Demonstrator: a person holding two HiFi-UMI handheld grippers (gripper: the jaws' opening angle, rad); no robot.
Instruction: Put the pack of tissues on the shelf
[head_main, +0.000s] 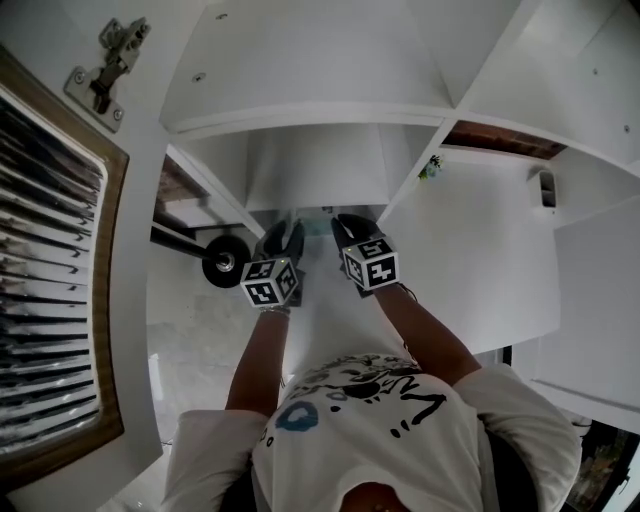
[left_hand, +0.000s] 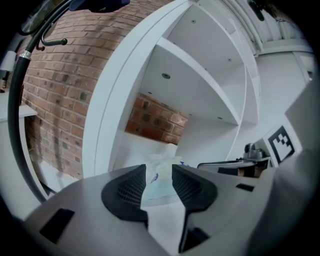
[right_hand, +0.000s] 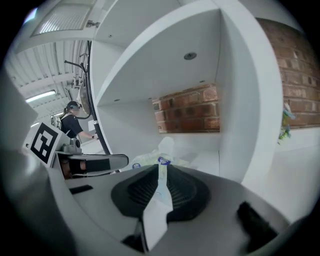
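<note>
The pack of tissues (left_hand: 161, 184) is pale blue-white plastic and lies on the floor of a white shelf (left_hand: 137, 152) compartment backed by brick. My left gripper (left_hand: 159, 175) is open; the pack shows in the gap between its dark pads (left_hand: 131, 189), which stand apart from it. My right gripper (right_hand: 162, 172) is shut on a thin flap of the pack's wrapper (right_hand: 161, 192), and the rest of the pack (right_hand: 157, 159) lies just beyond its tips. In the head view, the left gripper (head_main: 283, 238) and right gripper (head_main: 345, 228) reach side by side into the compartment, mostly hiding the pack (head_main: 316, 222).
A white upright divider (head_main: 415, 180) bounds the compartment on the right, a shelf board (head_main: 310, 110) above. An open door with a hinge (head_main: 105, 65) and a slatted panel (head_main: 45, 270) stands at left. A black wheel (head_main: 224, 260) is below left. A person (right_hand: 74, 122) stands far back.
</note>
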